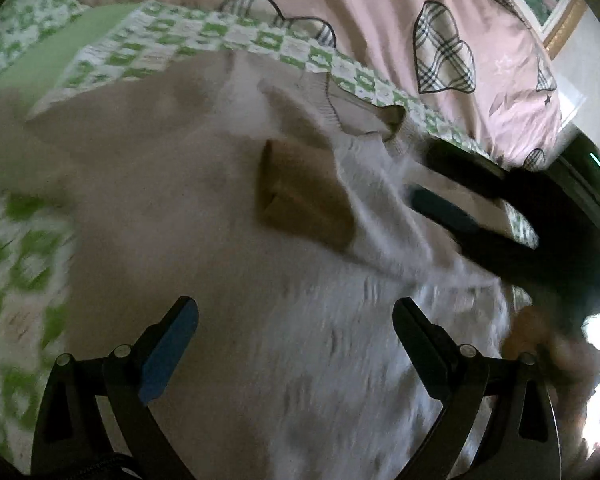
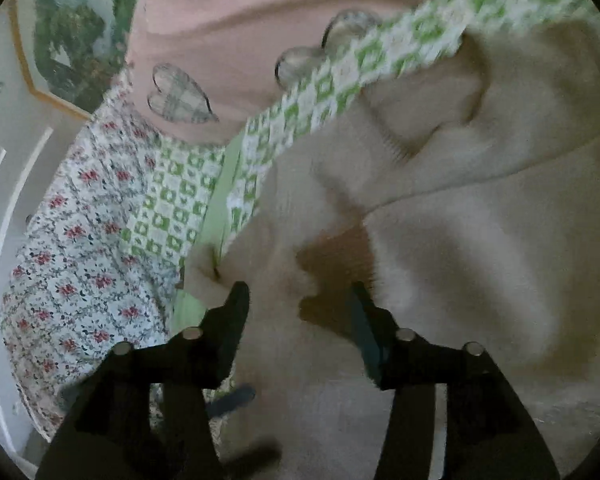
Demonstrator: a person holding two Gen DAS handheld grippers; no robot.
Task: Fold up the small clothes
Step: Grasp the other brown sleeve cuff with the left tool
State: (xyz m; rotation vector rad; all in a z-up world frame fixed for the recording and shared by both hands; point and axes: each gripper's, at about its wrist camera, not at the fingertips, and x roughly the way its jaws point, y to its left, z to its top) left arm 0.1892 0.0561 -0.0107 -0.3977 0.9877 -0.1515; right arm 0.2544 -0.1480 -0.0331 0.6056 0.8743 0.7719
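While both claws, left (image 1: 296, 320) and right (image 2: 298, 300), hover wide over the cream sweater (image 1: 228, 264), only the right wrist view shows the floral sheet (image 2: 80, 240).

A green-checked bedsheet (image 1: 260, 42) carries the cream sweater (image 1: 220, 280) (rumpled) and a pink quilt (image 1: 380, 8).

left gripper (image 1: 296, 320): spread wide above cream sweater (image 1: 228, 280) | right gripper (image 1: 456, 184): on sweater's collar side

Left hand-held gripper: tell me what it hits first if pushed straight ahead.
Probably the cream sweater itself: the open left hand-held gripper points at its knit body, short of the brown patch. Depth is blurred.
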